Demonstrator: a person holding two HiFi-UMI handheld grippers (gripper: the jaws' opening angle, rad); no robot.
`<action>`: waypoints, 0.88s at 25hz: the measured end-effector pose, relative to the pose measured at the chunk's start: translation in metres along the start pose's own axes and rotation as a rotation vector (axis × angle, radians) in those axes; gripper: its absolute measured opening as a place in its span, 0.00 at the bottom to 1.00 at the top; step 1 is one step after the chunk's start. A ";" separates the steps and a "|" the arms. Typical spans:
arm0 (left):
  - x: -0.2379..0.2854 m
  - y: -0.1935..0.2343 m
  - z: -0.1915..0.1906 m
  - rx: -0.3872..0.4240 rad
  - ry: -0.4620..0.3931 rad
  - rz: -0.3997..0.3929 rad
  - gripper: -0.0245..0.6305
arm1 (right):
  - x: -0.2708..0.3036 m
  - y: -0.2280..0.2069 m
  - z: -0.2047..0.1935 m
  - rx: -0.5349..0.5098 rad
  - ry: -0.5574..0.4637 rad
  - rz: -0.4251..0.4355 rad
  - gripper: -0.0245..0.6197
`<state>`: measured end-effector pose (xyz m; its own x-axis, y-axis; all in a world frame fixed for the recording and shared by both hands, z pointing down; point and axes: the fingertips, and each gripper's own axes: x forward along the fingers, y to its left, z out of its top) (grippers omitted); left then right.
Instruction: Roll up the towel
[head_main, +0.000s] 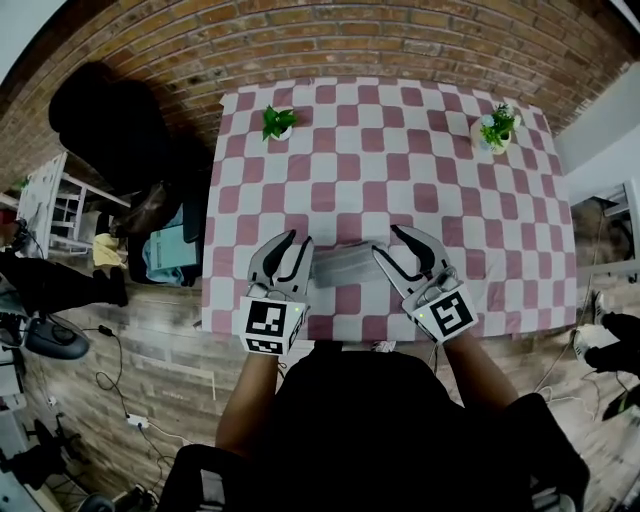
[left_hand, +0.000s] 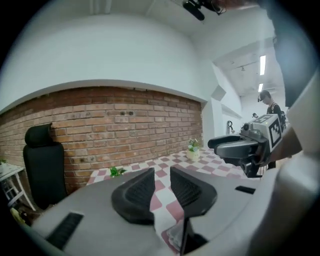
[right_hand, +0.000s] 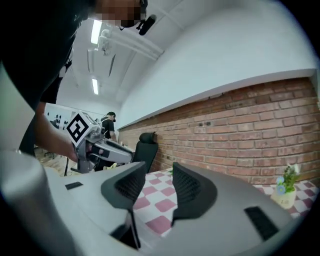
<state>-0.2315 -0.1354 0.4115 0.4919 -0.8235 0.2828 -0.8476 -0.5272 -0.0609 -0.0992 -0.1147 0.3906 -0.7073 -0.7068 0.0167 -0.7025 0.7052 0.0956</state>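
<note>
The grey towel (head_main: 345, 266) is lying on the checkered surface (head_main: 400, 160). The left gripper (head_main: 298, 240) and right gripper (head_main: 388, 238), each carrying a square-marker cube (head_main: 268, 325), are hovering beside the towel's ends, jaws parted, grasping nothing.

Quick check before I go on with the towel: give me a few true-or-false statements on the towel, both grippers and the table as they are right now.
1. The left gripper grips the towel. False: its jaws stand apart with nothing between them, and the towel lies on the table.
2. In the head view the towel lies near the table's near edge, between the two grippers. True.
3. The right gripper is open and empty. True.
4. Only one potted plant stands on the table. False: two stand near the far edge, a left plant and a right plant.
5. The tablecloth is plain blue. False: it is red-and-white checked.
</note>
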 end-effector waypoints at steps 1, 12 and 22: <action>-0.003 0.004 0.012 0.005 -0.033 0.019 0.16 | 0.000 -0.004 0.013 -0.020 -0.029 -0.014 0.28; -0.020 0.001 0.072 0.033 -0.224 0.018 0.03 | -0.011 -0.001 0.082 -0.130 -0.134 -0.063 0.04; -0.016 -0.006 0.066 0.036 -0.199 -0.015 0.03 | -0.014 -0.014 0.070 -0.092 -0.114 -0.094 0.04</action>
<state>-0.2213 -0.1334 0.3442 0.5370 -0.8389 0.0889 -0.8340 -0.5438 -0.0935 -0.0853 -0.1105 0.3190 -0.6472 -0.7545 -0.1089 -0.7591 0.6249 0.1823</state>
